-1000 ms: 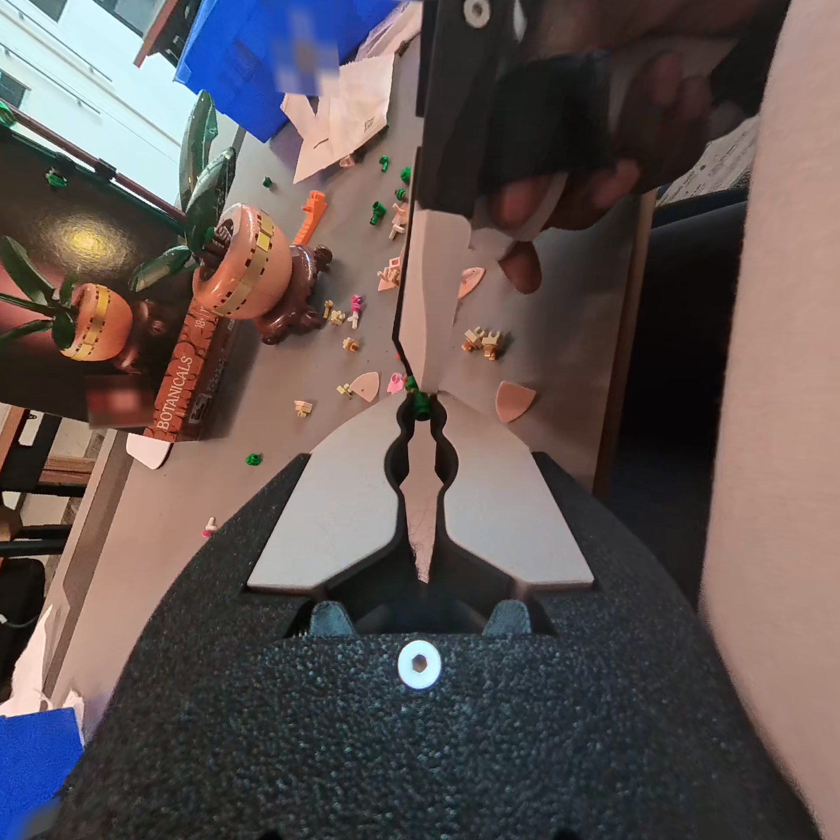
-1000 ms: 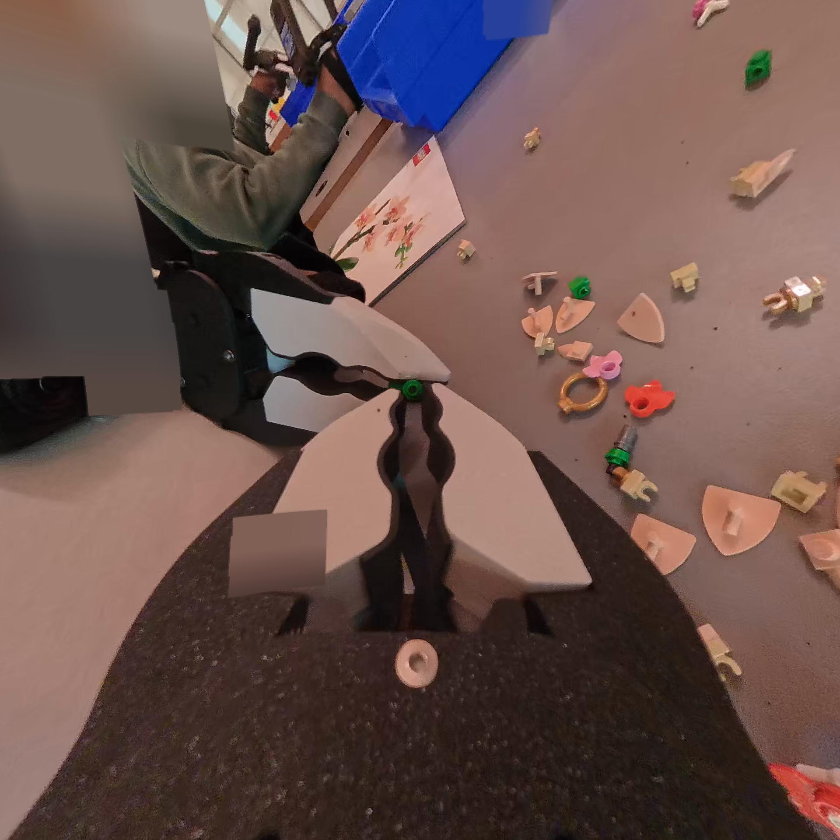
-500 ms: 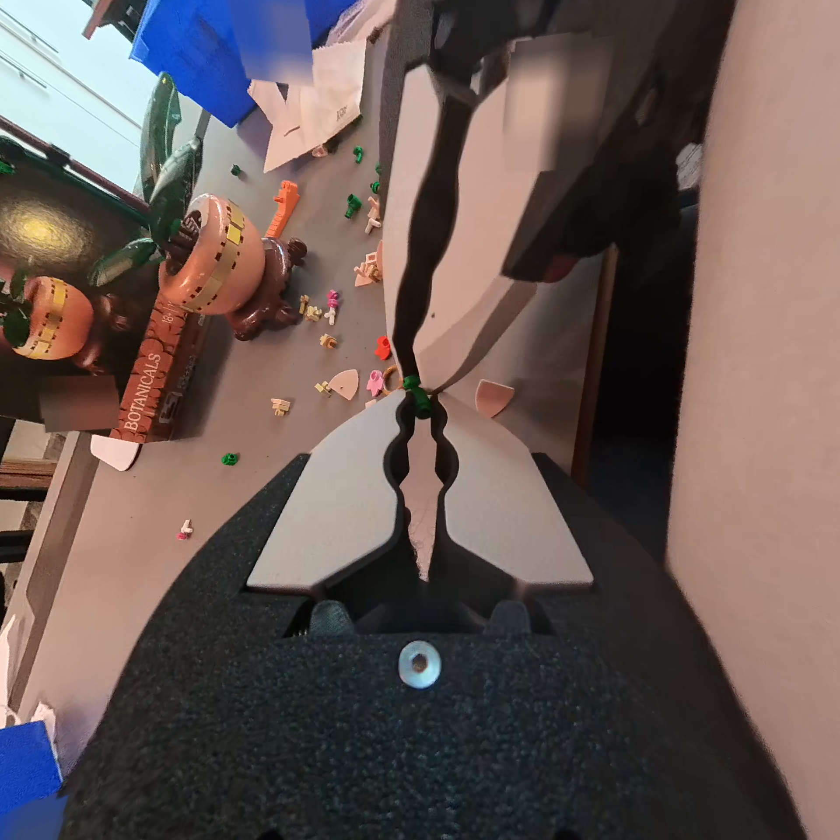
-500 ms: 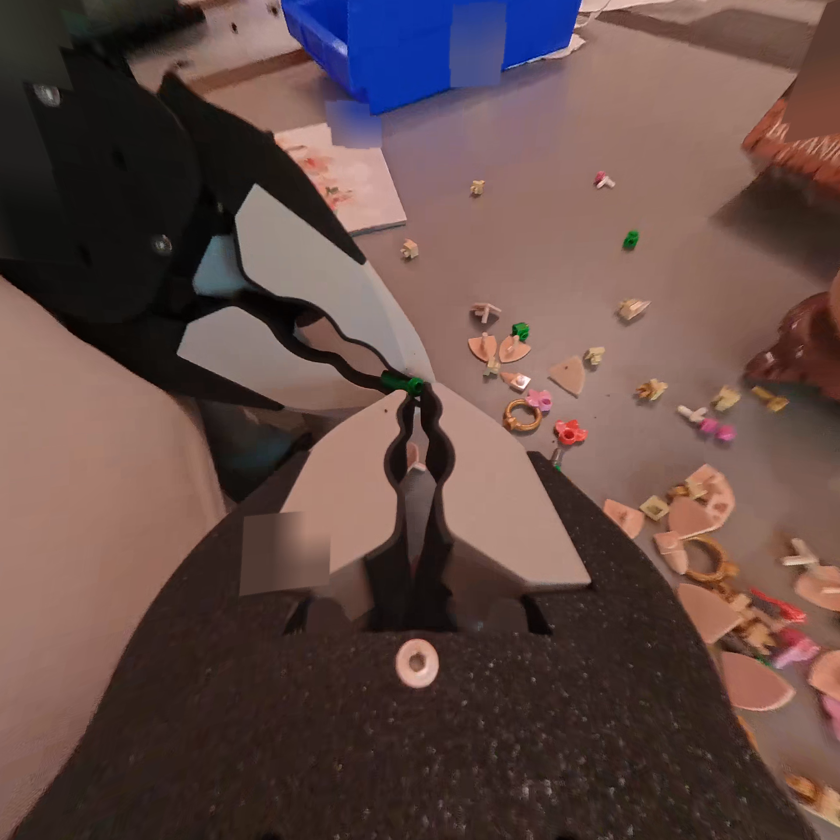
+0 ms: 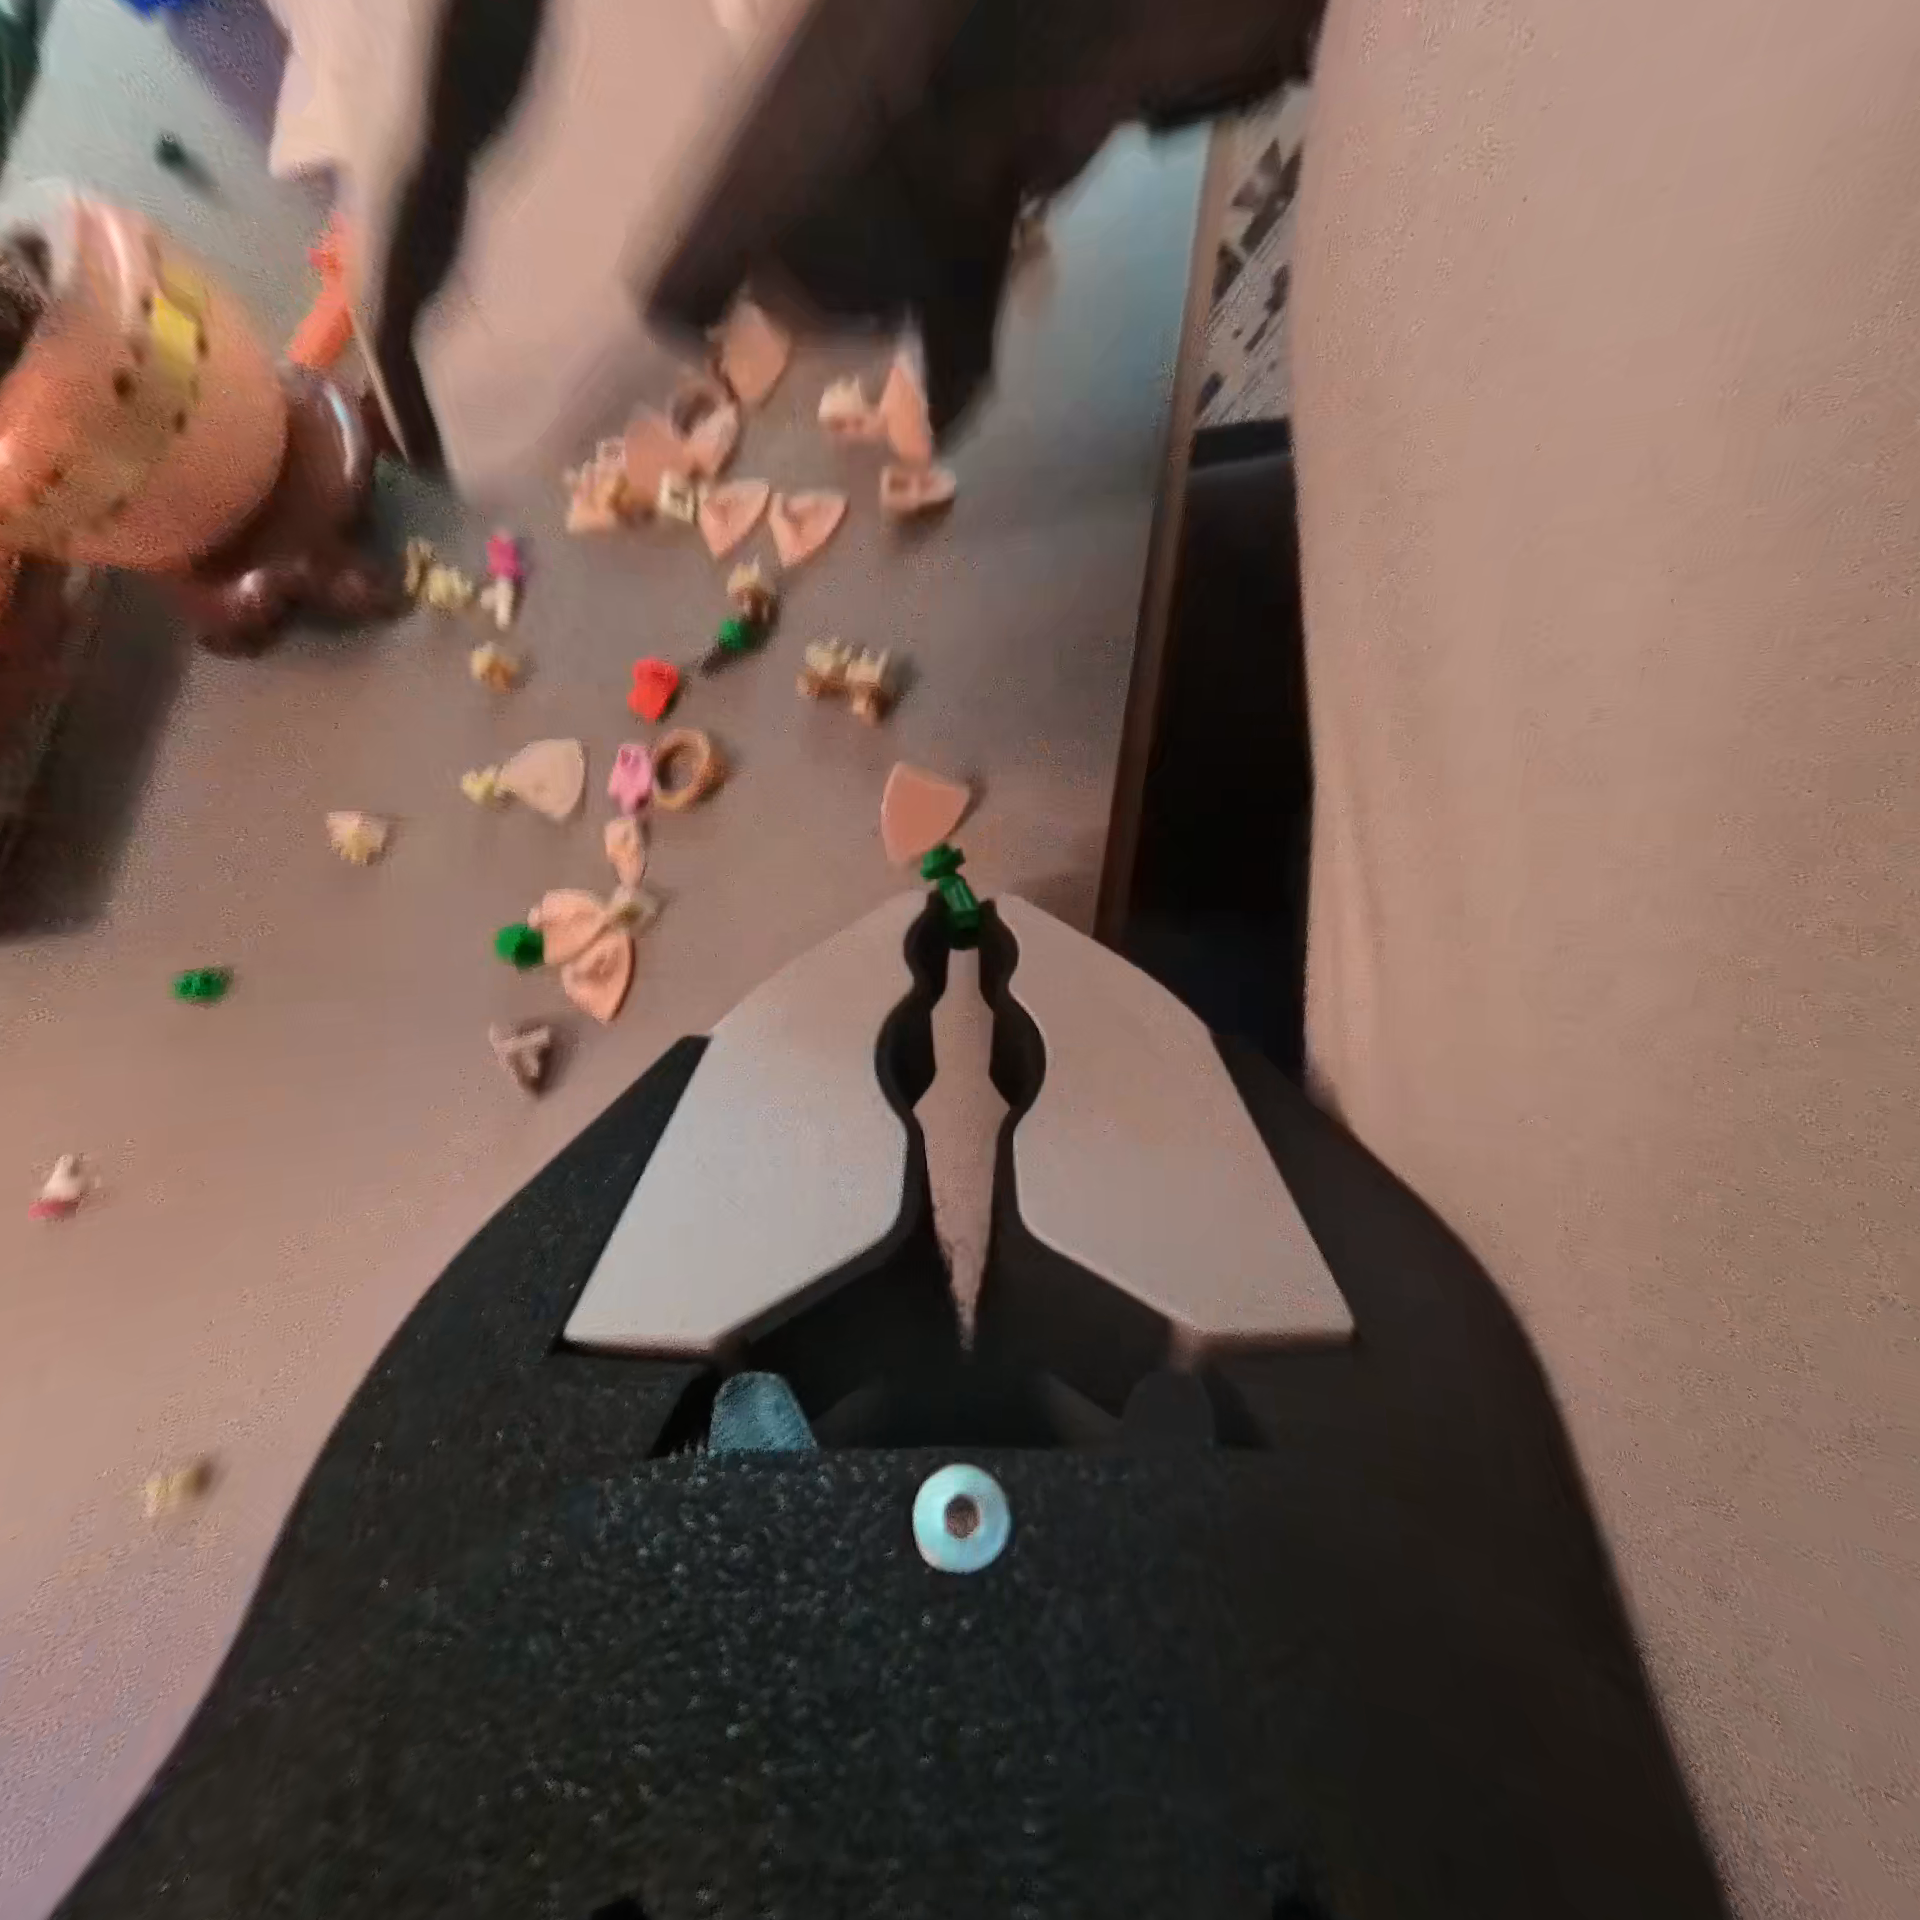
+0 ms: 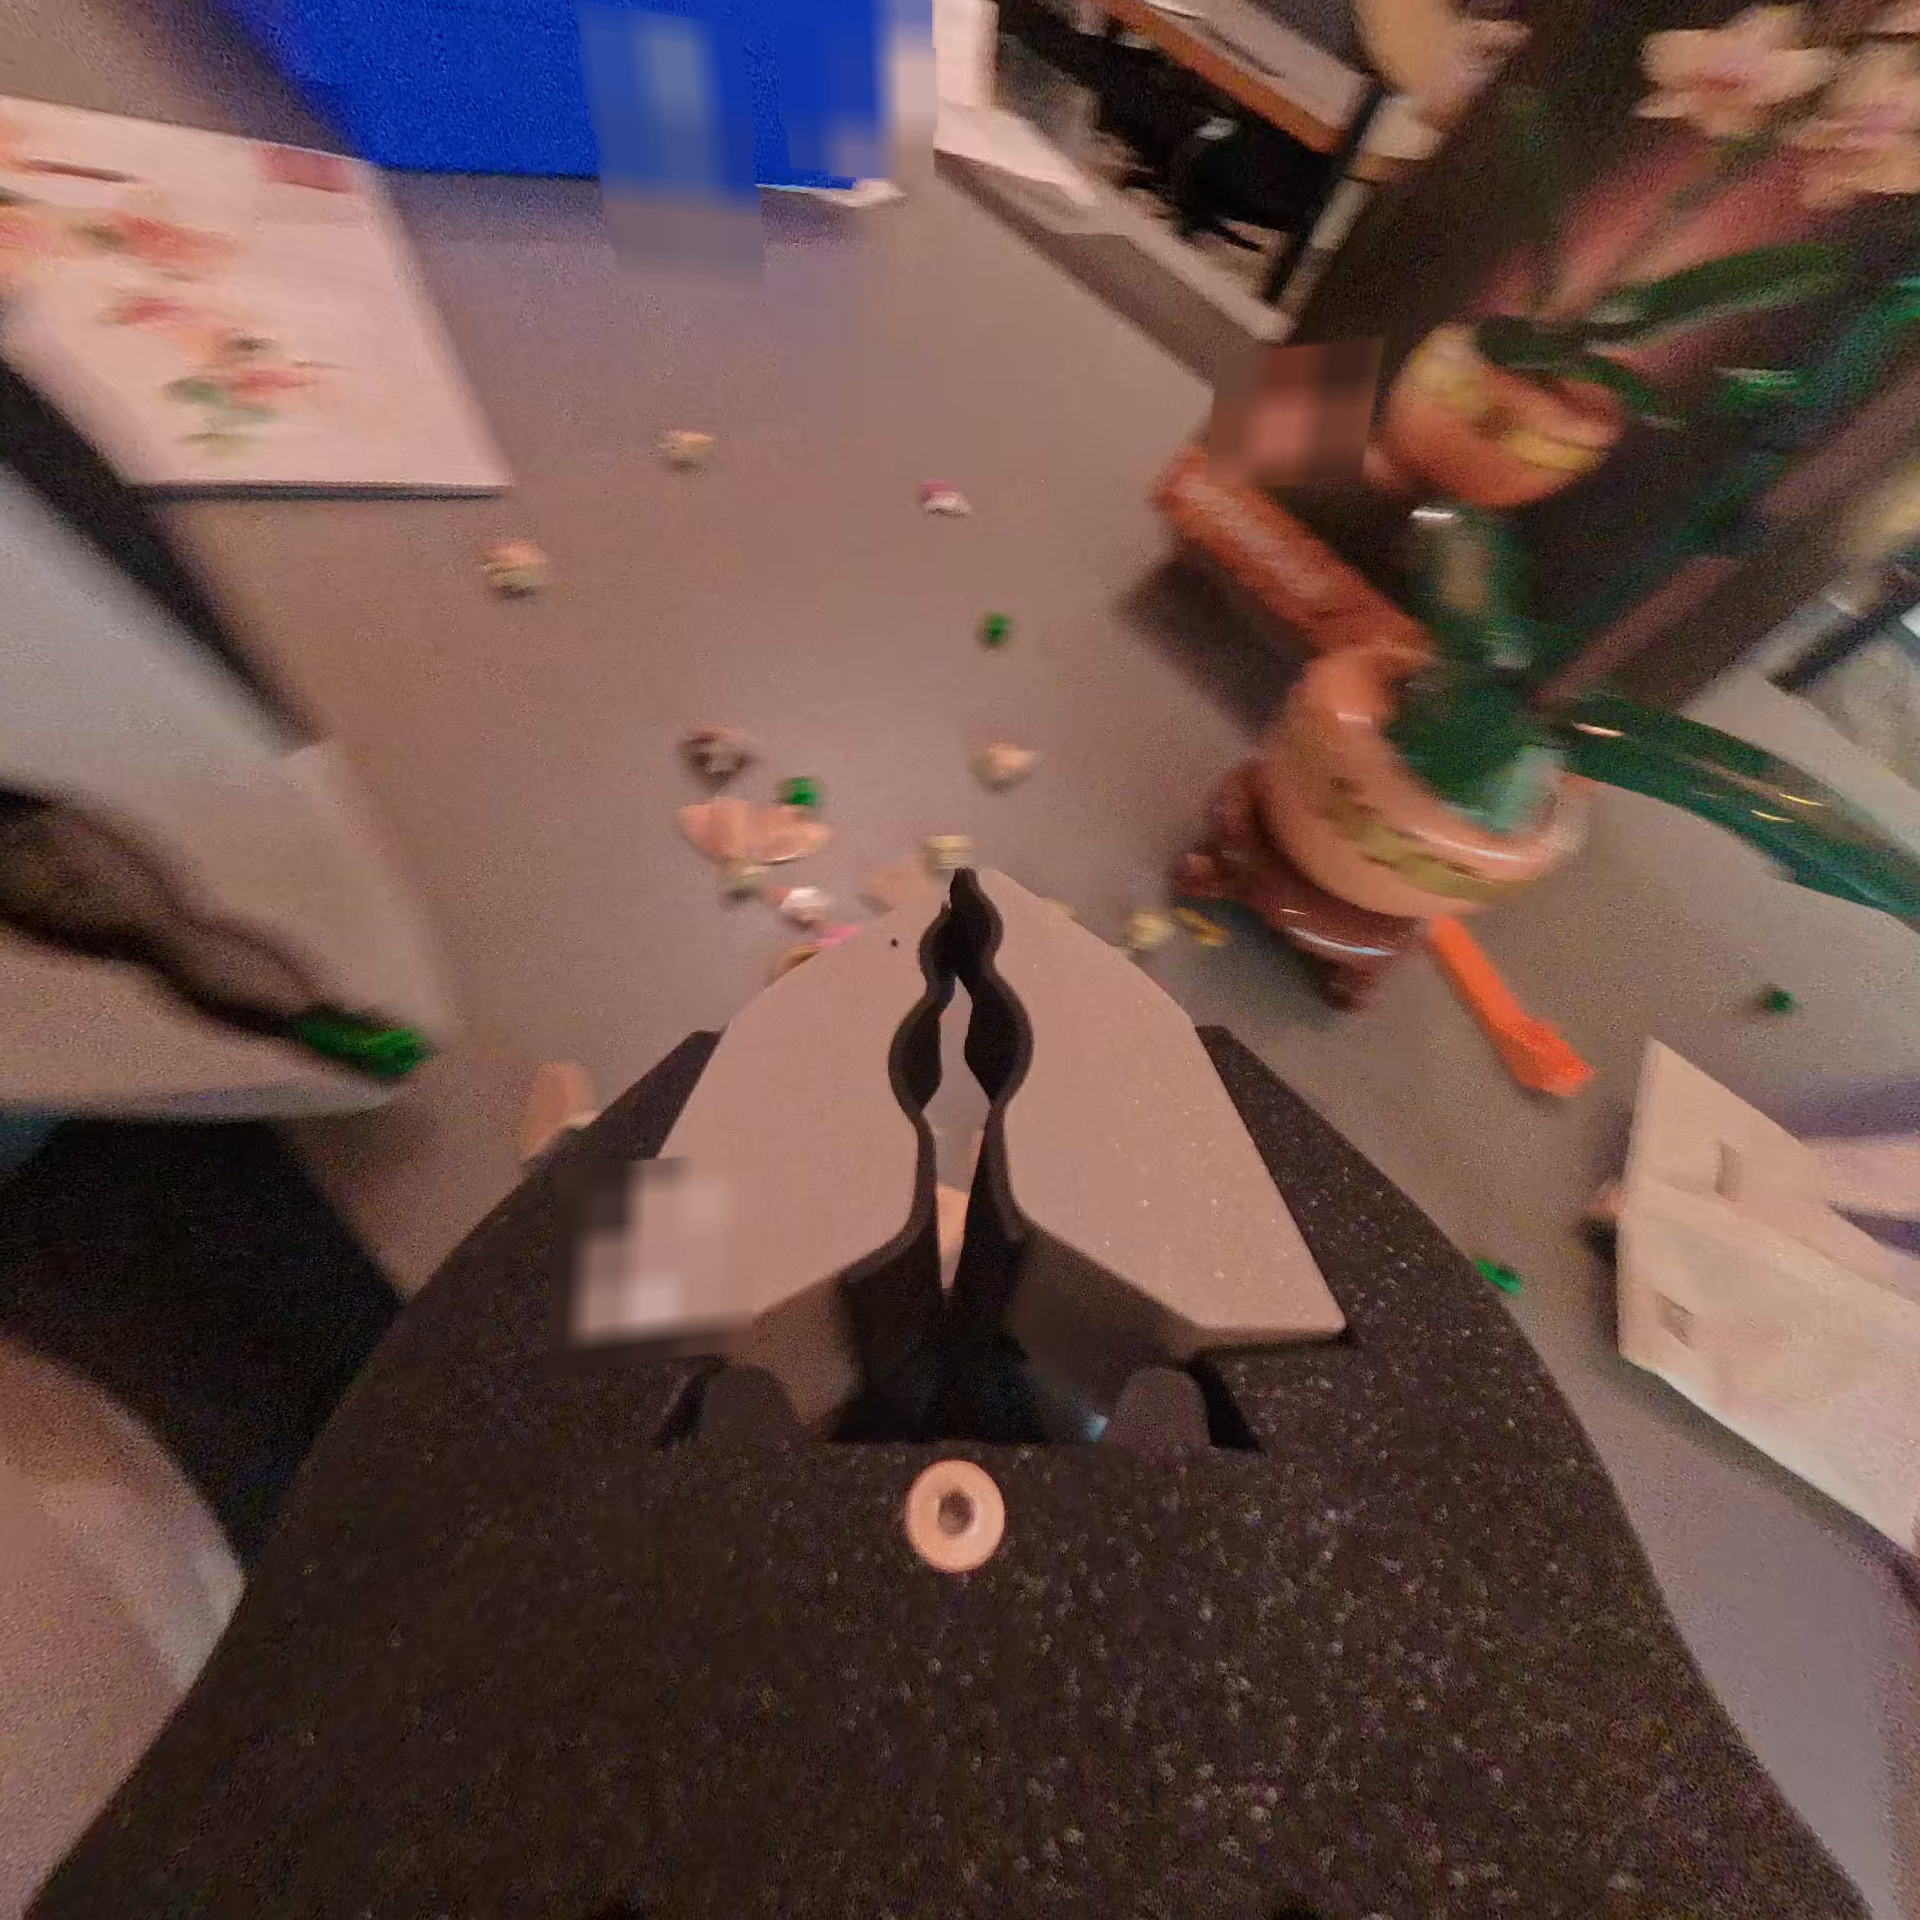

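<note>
My left gripper [image 5: 952, 916] is shut on a small green brick piece [image 5: 950, 891], which sticks out past its fingertips above the grey table [image 5: 260, 1195]. A pink petal piece [image 5: 921, 817] lies just beyond it. In the right wrist view the left gripper shows blurred at the left, with the green piece [image 6: 358, 1042] at its tip. My right gripper [image 6: 962, 885] is shut, its tips touching with nothing between them, above scattered small pieces [image 6: 753, 826]. It shows as a dark blur in the left wrist view [image 5: 831, 156].
A brick-built potted plant [image 6: 1434, 790] stands at the right, with an orange piece [image 6: 1496, 1008] beside it. It also shows in the left wrist view [image 5: 135, 468]. A flower booklet [image 6: 229, 312] and a blue bin [image 6: 499, 73] lie at the back. The table edge [image 5: 1143, 623] runs on the right.
The two grippers' tips met at the green piece; now the right gripper has pulled away and shut with nothing in it. The left still holds the piece. Both views have swung.
</note>
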A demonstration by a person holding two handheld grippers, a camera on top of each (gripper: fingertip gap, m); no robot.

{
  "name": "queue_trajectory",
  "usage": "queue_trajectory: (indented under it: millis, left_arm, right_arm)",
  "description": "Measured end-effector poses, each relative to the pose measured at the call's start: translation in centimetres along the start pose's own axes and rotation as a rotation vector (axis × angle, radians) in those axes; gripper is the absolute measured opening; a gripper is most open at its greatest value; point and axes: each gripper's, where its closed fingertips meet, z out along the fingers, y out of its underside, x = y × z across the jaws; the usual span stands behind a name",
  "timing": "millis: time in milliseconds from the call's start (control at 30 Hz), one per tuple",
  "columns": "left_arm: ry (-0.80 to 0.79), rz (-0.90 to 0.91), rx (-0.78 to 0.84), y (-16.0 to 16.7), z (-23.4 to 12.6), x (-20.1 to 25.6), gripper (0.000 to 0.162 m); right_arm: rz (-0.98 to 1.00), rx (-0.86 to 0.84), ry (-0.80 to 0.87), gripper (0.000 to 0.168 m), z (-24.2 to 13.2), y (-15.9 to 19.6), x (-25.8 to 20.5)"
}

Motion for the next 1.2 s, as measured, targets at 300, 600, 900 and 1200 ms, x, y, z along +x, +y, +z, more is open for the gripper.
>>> queue_trajectory:
  millis: [300, 600, 900, 1200]
  left_arm:
    - [-0.129, 0.061, -0.026, 0.0, -0.4, -2.5, 0.006]
    - [-0.094, 0.088, -0.049, -0.1, -0.1, -1.9, 0.006]
    - [-0.044, 0.156, -0.073, -0.1, 0.3, -1.5, 0.006]
    - [-0.083, 0.134, -0.069, -0.2, -0.1, -1.8, 0.007]
  right_arm:
    - [-0.054, -0.088, -0.445, 0.017, -0.9, 1.2, -6.2]
    - [-0.262, -0.099, -0.478, 0.015, -0.7, 1.0, -8.0]
    - [-0.264, -0.115, -0.469, 0.005, -0.9, 1.7, -8.4]
    - [-0.129, -0.093, -0.393, 0.003, -0.6, 1.3, -8.1]
